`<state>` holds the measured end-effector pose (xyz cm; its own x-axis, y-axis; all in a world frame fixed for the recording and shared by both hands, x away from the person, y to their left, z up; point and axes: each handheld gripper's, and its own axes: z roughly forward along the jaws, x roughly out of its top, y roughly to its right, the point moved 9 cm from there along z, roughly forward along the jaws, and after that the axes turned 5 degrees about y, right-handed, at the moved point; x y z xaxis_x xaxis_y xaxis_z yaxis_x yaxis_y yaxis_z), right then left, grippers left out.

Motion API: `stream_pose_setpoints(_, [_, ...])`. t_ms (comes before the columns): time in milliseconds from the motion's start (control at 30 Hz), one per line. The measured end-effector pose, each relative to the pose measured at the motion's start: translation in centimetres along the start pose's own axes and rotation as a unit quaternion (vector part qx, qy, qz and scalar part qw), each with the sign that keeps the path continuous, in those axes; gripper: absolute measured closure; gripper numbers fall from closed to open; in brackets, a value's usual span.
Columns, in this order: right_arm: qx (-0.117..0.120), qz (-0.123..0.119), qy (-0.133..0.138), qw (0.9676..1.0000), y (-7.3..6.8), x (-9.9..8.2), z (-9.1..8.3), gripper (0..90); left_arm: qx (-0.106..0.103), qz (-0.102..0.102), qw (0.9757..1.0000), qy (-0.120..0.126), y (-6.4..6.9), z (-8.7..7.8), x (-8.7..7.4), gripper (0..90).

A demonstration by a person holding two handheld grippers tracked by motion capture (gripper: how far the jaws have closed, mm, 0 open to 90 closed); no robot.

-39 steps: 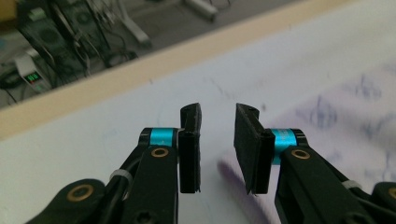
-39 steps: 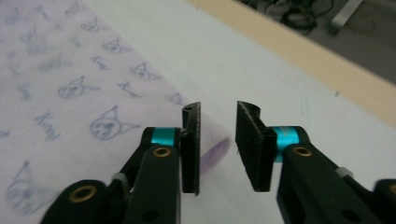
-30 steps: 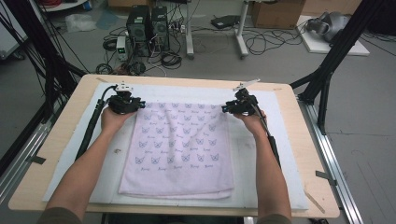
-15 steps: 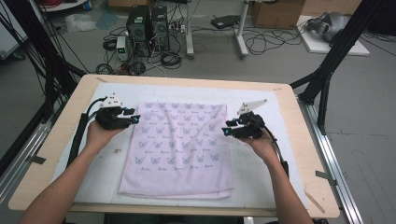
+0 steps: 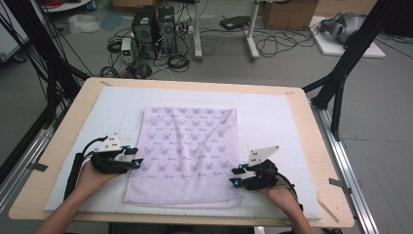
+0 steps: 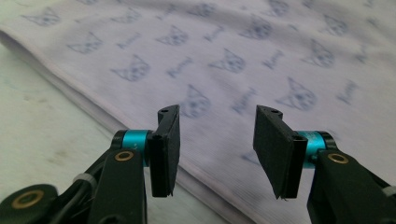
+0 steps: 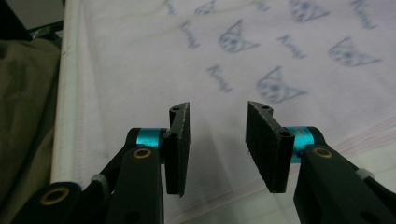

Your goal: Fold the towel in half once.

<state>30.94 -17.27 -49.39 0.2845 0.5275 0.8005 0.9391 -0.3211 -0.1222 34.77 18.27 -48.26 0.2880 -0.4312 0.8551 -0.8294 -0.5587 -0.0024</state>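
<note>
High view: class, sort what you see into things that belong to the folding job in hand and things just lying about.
Part of the job:
- pink printed cloth
- left gripper, open, at its left edge
- right gripper, open, at its right edge
- white mat

Lying about:
- computer towers
- floor cables
- cardboard box

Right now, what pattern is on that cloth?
The cloth is pale pink with small blue cat faces and words, clearest in the left gripper view.
</note>
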Motion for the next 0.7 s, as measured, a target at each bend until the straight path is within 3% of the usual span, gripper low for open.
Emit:
stream_pose_setpoints(133, [0.016, -0.008, -0.017, 0.9997, -1.1, -1.2, 0.5, 69.8, -0.016, 0.008, 0.9998, 0.003, 1.8, -0.9, -0.3, 50.1])
stream_pose_setpoints(200, [0.024, -0.008, -0.018, 0.9995, -1.2, -1.2, 0.4, 86.6, -0.022, 0.011, 0.9997, 0.001, 2.5, -1.0, -0.5, 50.1])
stream_pose_setpoints(267, [0.030, -0.008, -0.018, 0.9994, -1.4, -1.0, 0.3, 88.5, -0.023, 0.014, 0.9996, -0.003, 2.7, -1.0, -0.9, 50.1])
stream_pose_setpoints(467, [0.037, -0.023, 0.017, 0.9989, -2.5, 1.0, -1.9, 89.8, -0.023, 0.015, 0.9996, -0.002, 3.1, -1.6, -1.1, 50.2])
stream_pose_setpoints(533, [0.035, -0.024, 0.011, 0.9990, -2.8, 0.7, -2.4, 89.0, -0.027, 0.017, 0.9995, -0.002, 3.3, -1.8, -1.1, 50.2])
stream_pose_setpoints(600, [0.031, -0.021, 0.006, 0.9993, -2.8, 0.3, -2.1, 77.3, -0.034, 0.019, 0.9992, -0.002, 3.8, -1.9, -1.2, 50.1])
stream_pose_setpoints(633, [0.043, -0.019, 0.005, 0.9989, -3.0, 0.0, -1.8, 75.0, -0.036, 0.020, 0.9992, -0.003, 4.0, -1.9, -1.2, 50.1])
stream_pose_setpoints(700, [0.043, -0.016, -0.001, 0.9989, -3.1, -0.4, -1.2, 70.0, -0.040, 0.022, 0.9989, -0.005, 4.4, -1.9, -1.4, 50.1])
